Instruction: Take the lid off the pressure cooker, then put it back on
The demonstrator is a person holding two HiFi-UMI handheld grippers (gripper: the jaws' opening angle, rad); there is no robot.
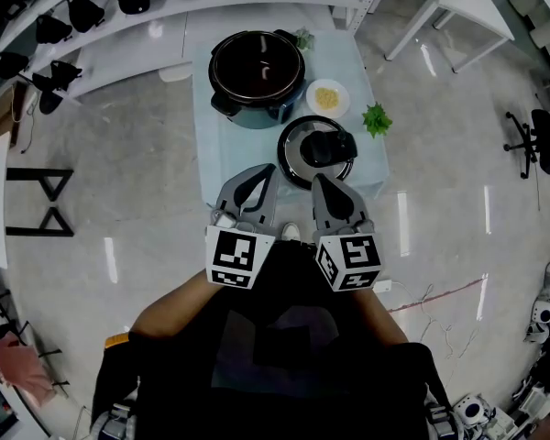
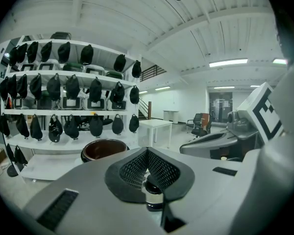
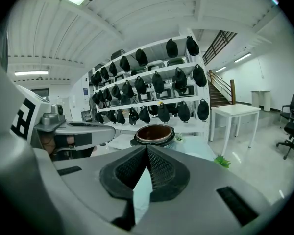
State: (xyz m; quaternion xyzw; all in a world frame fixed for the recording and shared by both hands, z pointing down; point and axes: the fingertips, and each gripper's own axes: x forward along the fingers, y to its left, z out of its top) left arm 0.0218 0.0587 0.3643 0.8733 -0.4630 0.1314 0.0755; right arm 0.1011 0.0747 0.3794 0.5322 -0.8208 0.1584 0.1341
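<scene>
**Kid:** Where are your tongs?

**Me:** Close to me, at the near edge of the table [image 1: 213, 154]. My left tongs [image 1: 264, 172] are pressed together, and so are my right tongs [image 1: 321, 181]. Neither one pinches anything. A small dark round bit shows in the gap behind the left tips. I cannot tell what it is.

**Kid:** Why do you hold them there?

**Me:** I think I am between jobs. The lid is off, and putting it back is not yet done.

**Kid:** Where is the lid?

**Me:** The lid [image 1: 317, 150] is just past my right tongs. I cannot tell if the tips touch it. It lies flat with its black knob up, so I guess it is easy to grab. It is round, with a shiny metal rim.

**Kid:** And farther away?

**Me:** There is a small white plate [image 1: 328, 98] with yellow bits, and green leaves [image 1: 377, 118] on the right. Left of the plate stands the pot [image 1: 257, 70]. It is round, dark, open and smooth inside. It is near the lid, so the carry should be short.
</scene>
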